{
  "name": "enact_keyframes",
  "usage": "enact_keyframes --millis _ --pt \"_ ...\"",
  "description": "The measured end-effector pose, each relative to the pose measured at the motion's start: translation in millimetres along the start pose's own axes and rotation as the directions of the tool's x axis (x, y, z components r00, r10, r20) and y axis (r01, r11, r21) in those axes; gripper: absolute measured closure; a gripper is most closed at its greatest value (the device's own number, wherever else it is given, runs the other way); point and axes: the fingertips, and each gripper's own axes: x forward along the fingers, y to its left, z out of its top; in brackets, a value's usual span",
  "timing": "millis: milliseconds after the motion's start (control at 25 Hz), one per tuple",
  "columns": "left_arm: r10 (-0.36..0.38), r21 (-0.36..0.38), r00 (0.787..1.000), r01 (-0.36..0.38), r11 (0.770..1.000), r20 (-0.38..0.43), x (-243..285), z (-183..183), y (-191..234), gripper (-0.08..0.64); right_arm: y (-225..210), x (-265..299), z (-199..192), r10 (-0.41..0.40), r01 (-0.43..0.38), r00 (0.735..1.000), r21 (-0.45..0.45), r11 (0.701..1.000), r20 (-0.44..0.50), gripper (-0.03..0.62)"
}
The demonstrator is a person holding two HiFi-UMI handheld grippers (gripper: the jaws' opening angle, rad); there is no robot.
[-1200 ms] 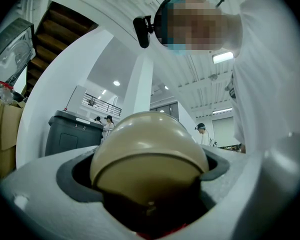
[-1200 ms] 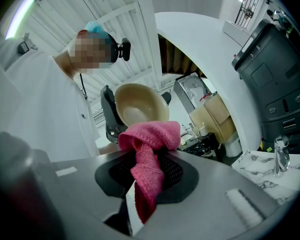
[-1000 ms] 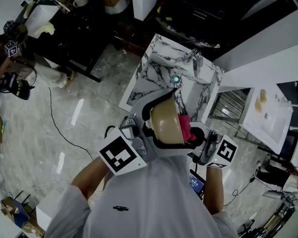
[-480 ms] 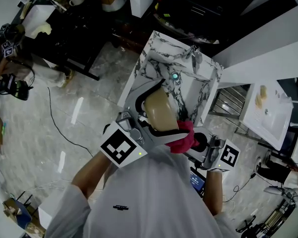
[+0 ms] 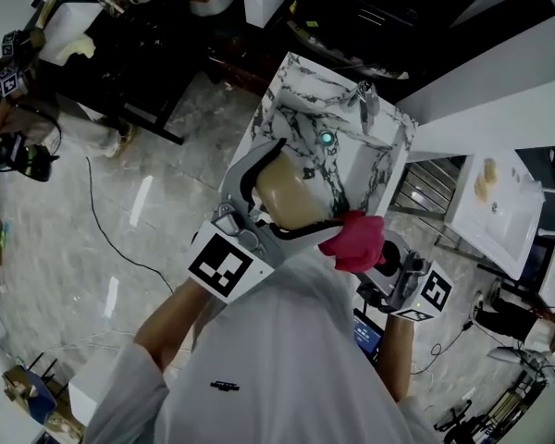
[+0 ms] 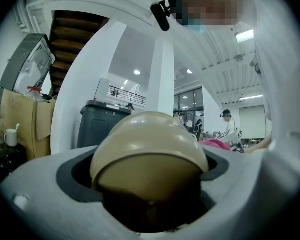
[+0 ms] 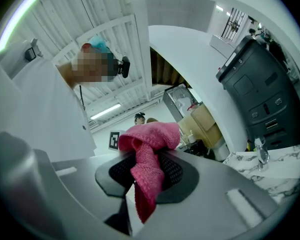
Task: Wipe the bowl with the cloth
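A tan bowl [image 5: 291, 195] is clamped between the jaws of my left gripper [image 5: 287, 188], held in the air above the marble counter [image 5: 296, 91]. In the left gripper view the bowl [image 6: 147, 159] fills the jaw gap, its rounded outside toward the camera. My right gripper [image 5: 365, 248] is shut on a pink cloth [image 5: 355, 241], bunched just right of the bowl's rim and apart from it. The right gripper view shows the cloth [image 7: 149, 154] pinched between the dark pads and hanging down.
A sink with a green-lit drain [image 5: 326, 140] and a faucet [image 5: 363, 100] lies in the marble counter below the bowl. A white table [image 5: 499, 211] stands at the right. A black cable [image 5: 111, 229] runs over the glossy floor at left.
The pink cloth has come out of the bowl and moved right, clear of its rim. The left gripper has tilted the bowl and shifted it slightly up and left.
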Motion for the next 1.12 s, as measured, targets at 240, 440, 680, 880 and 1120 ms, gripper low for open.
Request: enact_keyframes --millis 240,440,680,880,1120 --pt "0.083 -0.058 0.996 -0.084 0.995 -0.011 -5.1 -6.1 15.1 0.002 -30.7 -10.7 10.7 -0.142 0.143 0.989 -0.01 0.99 0.047 0.502" --pt "0.125 -0.081 0.992 -0.126 0.989 -0.015 -9.5 -9.3 21.8 0.002 -56.0 -19.4 22.4 -0.287 0.291 0.954 -0.039 0.956 0.091 0.502" --pt "0.145 -0.075 0.989 -0.146 0.986 -0.024 -13.0 -12.5 25.3 0.003 -81.3 -30.6 34.7 -0.497 0.51 0.858 -0.104 0.854 0.132 0.5" --pt "0.164 -0.075 0.986 -0.166 0.983 -0.034 -14.8 -16.6 27.0 0.002 -105.1 -44.6 25.2 -0.662 0.671 0.741 -0.127 0.73 0.109 0.5" --pt "0.17 -0.064 0.985 -0.172 0.983 -0.037 -13.8 -21.1 27.0 0.002 -129.7 -65.9 -8.4 -0.818 0.8 0.576 -0.21 0.563 0.002 0.5"
